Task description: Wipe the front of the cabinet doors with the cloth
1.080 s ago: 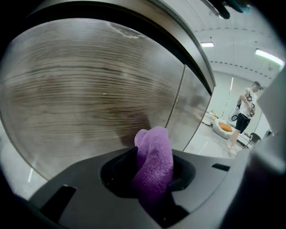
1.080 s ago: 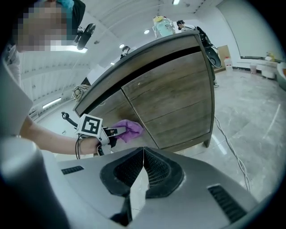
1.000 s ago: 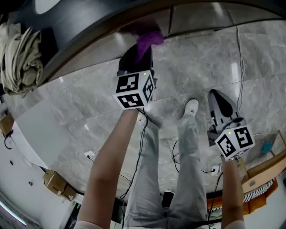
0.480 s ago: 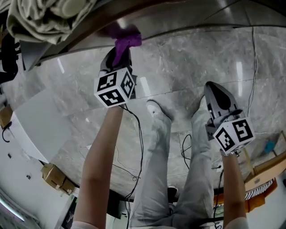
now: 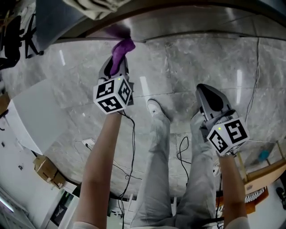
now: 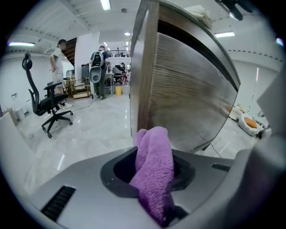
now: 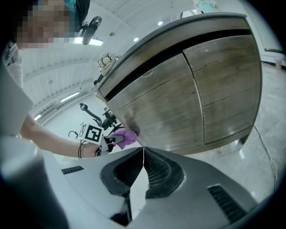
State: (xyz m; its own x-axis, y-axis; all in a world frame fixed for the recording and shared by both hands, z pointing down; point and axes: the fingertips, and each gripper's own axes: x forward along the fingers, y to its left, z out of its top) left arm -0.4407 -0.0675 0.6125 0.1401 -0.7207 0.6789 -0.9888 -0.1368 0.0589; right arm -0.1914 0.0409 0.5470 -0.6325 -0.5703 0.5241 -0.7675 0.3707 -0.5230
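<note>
My left gripper [image 5: 117,62] is shut on a purple cloth [image 5: 121,48], whose free end presses against the lower left part of the wooden cabinet door [image 5: 178,24]. In the left gripper view the purple cloth [image 6: 154,172] bulges out between the jaws, right at the cabinet door's [image 6: 187,94] left edge. My right gripper [image 5: 210,100] hangs shut and empty over the floor, well back from the cabinet. Its own view shows the two wooden doors [image 7: 178,98], the purple cloth [image 7: 125,135] touching the left one, and the left gripper [image 7: 109,140] behind it.
A beige bundle of fabric [image 5: 100,6] lies on the cabinet top. The person's legs and white shoe [image 5: 154,107] stand on the grey marble floor, with cables [image 5: 181,150] trailing. A black office chair [image 6: 47,100] and people stand far left. Cardboard boxes [image 5: 44,170] sit lower left.
The left gripper has carried the purple cloth leftwards along the cabinet front towards its left edge. The right gripper has stayed shut and shifted slightly.
</note>
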